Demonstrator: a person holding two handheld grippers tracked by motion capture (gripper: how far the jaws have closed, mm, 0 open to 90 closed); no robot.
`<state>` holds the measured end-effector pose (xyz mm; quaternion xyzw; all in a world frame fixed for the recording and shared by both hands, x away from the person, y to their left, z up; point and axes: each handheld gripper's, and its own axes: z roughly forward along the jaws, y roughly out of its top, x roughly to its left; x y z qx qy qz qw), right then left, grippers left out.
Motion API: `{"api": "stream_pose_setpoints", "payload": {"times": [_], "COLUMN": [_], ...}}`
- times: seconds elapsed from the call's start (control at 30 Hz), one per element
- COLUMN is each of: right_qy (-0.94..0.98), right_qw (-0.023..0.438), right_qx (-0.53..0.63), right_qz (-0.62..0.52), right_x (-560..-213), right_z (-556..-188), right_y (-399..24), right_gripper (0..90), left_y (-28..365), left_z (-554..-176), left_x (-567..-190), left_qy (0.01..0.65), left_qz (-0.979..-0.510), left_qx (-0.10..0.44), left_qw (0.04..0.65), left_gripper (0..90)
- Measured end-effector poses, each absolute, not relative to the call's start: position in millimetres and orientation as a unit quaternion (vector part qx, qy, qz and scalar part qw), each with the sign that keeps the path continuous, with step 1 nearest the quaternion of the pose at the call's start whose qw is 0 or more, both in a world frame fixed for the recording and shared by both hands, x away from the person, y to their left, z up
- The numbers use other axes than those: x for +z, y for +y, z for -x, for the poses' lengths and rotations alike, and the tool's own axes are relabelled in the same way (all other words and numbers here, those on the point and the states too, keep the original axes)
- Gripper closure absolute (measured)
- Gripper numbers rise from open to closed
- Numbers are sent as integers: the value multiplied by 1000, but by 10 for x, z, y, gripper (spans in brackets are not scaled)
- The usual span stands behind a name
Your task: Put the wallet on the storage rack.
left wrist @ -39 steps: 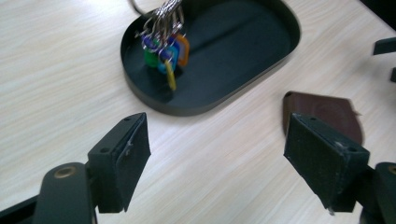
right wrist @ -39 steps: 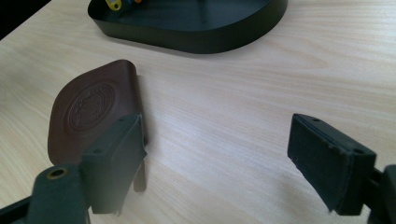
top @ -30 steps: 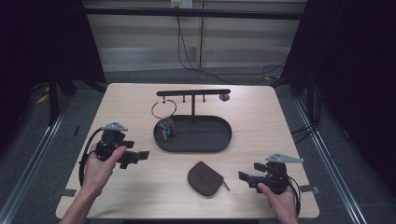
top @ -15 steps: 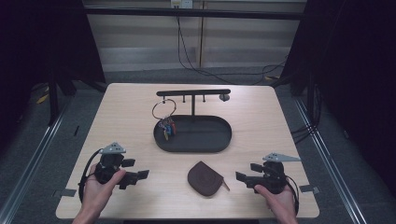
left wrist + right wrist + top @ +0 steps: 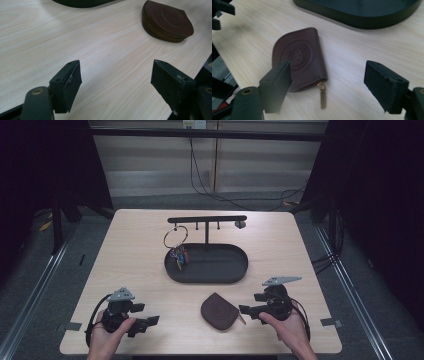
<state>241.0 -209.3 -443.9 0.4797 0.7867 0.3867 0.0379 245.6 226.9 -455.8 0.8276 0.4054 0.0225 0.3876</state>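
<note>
On the desk [image 5: 140, 250] the work in hand looks like a pick-up of the pouch [image 5: 219, 311], a brown zipped leather case lying flat near the front edge, at about 6 o'clock from the tray [image 5: 235, 270].

The left tool [image 5: 148, 322] rests low at the front left, at roughly 9 o'clock from the pouch and well apart from it. Its jaws stand wide apart with nothing between them; in the left gripper view the bare wood lies between its pads [image 5: 71, 83] and the pouch [image 5: 166, 22] sits off at 1 o'clock. It is best kept where it is, or brought in only to steady the pouch from its far side.

The right tool [image 5: 248, 310] is just beside the pouch, at its 3 o'clock. Its jaws have just been closing a little but remain apart, and they hold nothing. In the right gripper view the pouch [image 5: 299, 57] lies near the left pad, off centre. I would shift the tool toward that side until the pouch sits midway between the pads, keep clear of the loose zip pull [image 5: 322, 96], tip the jaws down so one pad slides under the edge, then close slowly. The thin, flat body may slip, so a grip across the thick zipped edge seems safest.

Counted: one desk, two tools, one ring [image 5: 175, 237] hanging on the stand with one bunch of coloured keys [image 5: 181, 257], one stand [image 5: 207, 220], one tray, one pouch.
</note>
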Motion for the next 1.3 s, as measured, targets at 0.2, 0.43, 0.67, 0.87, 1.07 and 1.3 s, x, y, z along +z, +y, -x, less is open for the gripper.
{"api": "stream_pose_setpoints", "payload": {"times": [0.2,0.43,0.67,0.87,1.07,1.3], "right_qy": [816,850,886,904,910,910], "right_qw": [6,-28,-54,-73,-92,-114], "right_qx": [350,285,220,181,158,146], "right_qz": [-460,-442,-404,-380,-373,-371], "right_x": [-4345,-4313,-4302,-4359,-4430,-4626], "right_z": [-2521,-2690,-2857,-3004,-3117,-3203], "right_y": [-1969,-1759,-1489,-1307,-1169,-1146], "right_gripper": [213,203,199,195,181,175], "left_y": [2267,2261,2271,2285,2295,2304], "left_z": [-2484,-2486,-2475,-2480,-2478,-2485], "left_x": [-4607,-4645,-4650,-4659,-4663,-4668], "left_qy": [409,408,408,410,410,414], "left_qz": [-829,-831,-830,-830,-830,-828], "left_qx": [19,15,13,13,14,9], "left_qw": [381,379,380,379,377,378], "left_gripper": [240,241,240,241,240,241]}}
